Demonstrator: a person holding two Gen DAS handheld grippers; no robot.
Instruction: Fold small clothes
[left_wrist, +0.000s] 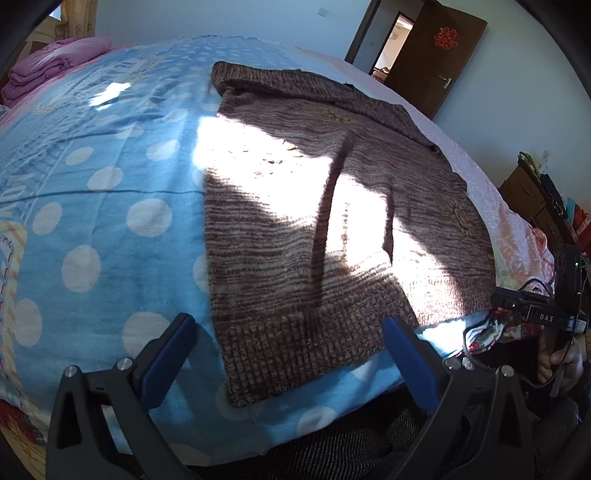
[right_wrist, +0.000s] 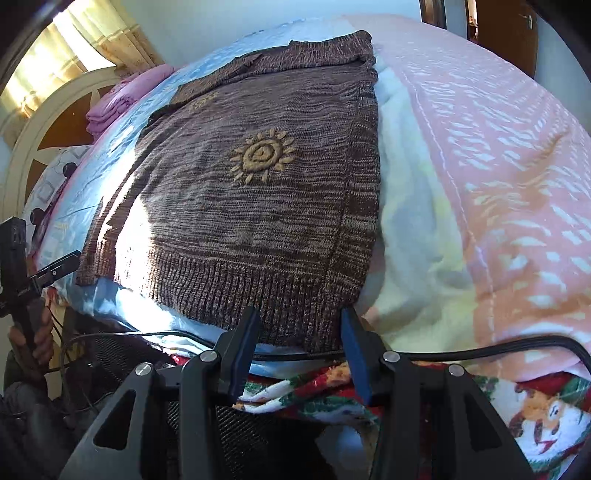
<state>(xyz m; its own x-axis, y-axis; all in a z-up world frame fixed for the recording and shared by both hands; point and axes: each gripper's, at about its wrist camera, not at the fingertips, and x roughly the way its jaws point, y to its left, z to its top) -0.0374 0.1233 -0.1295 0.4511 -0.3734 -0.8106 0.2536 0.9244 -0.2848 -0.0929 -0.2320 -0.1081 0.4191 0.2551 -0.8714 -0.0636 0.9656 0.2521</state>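
Observation:
A brown knitted sweater (left_wrist: 314, 221) lies flat on the bed, its ribbed hem toward me and its sleeves folded in. In the right wrist view the sweater (right_wrist: 258, 206) shows an embroidered yellow sun (right_wrist: 263, 157). My left gripper (left_wrist: 291, 328) is open, its blue pads wide apart just above the left part of the hem. My right gripper (right_wrist: 299, 325) is open, its pads either side of the hem's right corner, not touching. The right gripper also shows in the left wrist view (left_wrist: 532, 314), and the left gripper in the right wrist view (right_wrist: 55, 271).
The sweater rests on a blue polka-dot bedsheet (left_wrist: 92, 206). A pink quilt (right_wrist: 498, 166) lies to its right. Folded purple bedding (left_wrist: 48, 70) sits at the headboard. A black cable (right_wrist: 480, 349) runs across the bed's near edge. A brown door (left_wrist: 439, 55) stands open beyond.

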